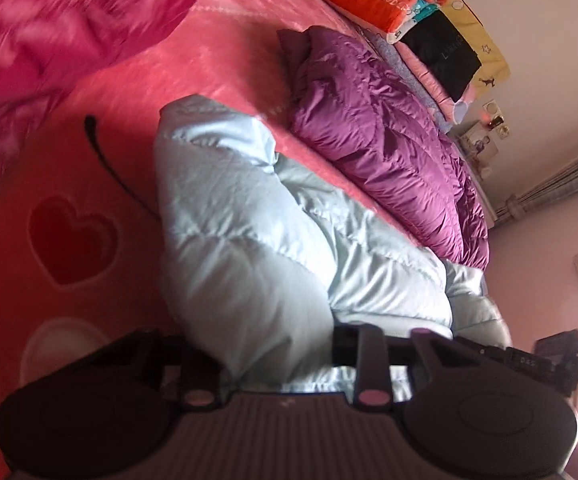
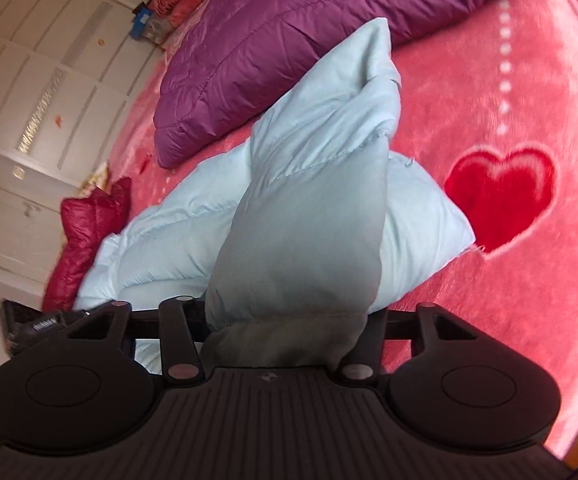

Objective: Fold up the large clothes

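Pale-blue jacket [image 2: 301,216] | edge clamped by right gripper [image 2: 285,332]; left gripper [image 1: 277,344] too | pink blanket [image 2: 489,80] bare right

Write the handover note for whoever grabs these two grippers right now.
Left gripper: shut on the light blue down jacket, fabric bunched between the fingers.
Right gripper: shut on the same jacket, another part of it lifted towards the camera.
The jacket hangs partly raised over the pink heart-pattern blanket, the rest resting on it. Purple down jacket lies beside it, unfolded; a dark red jacket sits at the bed's edge.
Done: both grips taken. No finished fold visible.
Left: lay the blue jacket flat, fold it, then likely the others.
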### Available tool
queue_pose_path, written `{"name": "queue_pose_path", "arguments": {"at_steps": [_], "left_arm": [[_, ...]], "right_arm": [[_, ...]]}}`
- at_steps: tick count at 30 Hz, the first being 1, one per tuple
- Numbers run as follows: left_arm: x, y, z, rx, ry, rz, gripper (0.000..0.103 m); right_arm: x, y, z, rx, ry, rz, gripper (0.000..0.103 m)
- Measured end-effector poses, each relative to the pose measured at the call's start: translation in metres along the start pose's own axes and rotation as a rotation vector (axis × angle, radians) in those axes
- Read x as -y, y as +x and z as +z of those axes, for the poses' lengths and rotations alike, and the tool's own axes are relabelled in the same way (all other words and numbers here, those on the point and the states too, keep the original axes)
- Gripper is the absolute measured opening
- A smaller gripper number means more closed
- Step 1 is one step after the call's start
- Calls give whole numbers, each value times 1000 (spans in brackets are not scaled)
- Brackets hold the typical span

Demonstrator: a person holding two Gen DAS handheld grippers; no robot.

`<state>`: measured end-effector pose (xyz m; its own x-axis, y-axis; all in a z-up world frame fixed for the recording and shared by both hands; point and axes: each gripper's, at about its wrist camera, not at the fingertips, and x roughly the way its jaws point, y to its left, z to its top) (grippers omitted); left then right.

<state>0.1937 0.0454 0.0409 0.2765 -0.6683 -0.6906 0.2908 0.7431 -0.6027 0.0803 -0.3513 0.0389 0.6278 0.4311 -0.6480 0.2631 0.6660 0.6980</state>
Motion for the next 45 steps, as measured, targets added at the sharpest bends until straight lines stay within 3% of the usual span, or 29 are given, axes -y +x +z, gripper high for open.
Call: {"name": "queue_pose_path", "arguments": {"at_steps": [6, 13, 18, 23, 29, 35, 37, 40, 45], "left_arm": [[36, -15, 14, 19, 42, 10, 18], [109, -29, 63, 84, 162, -63, 17], [168, -17, 121, 173, 295, -143, 17], [212, 32, 180, 264, 422, -162, 18], [228, 107, 219, 362, 543, -43, 20], [205, 166, 232, 359, 531, 118, 25], [195, 179, 231, 348, 519, 157, 30], [185, 192, 232, 337, 521, 219, 44], [173, 189, 237, 362, 486, 295, 75]], "right_arm": [[-58, -25, -8, 92, -262, -197, 44], [-90, -72, 0, 232, -400, -286, 38], [-97, -117, 37, 384, -451, -316, 38], [-92, -141, 96, 545, -496, -352, 38], [-66, -119, 175, 650, -501, -394, 38], [-40, -62, 223, 610, -563, -506, 39], [-29, -40, 232, 582, -566, -542, 41], [-16, -22, 237, 550, -554, -585, 55], [0, -9, 244, 557, -472, -629, 96]]}}
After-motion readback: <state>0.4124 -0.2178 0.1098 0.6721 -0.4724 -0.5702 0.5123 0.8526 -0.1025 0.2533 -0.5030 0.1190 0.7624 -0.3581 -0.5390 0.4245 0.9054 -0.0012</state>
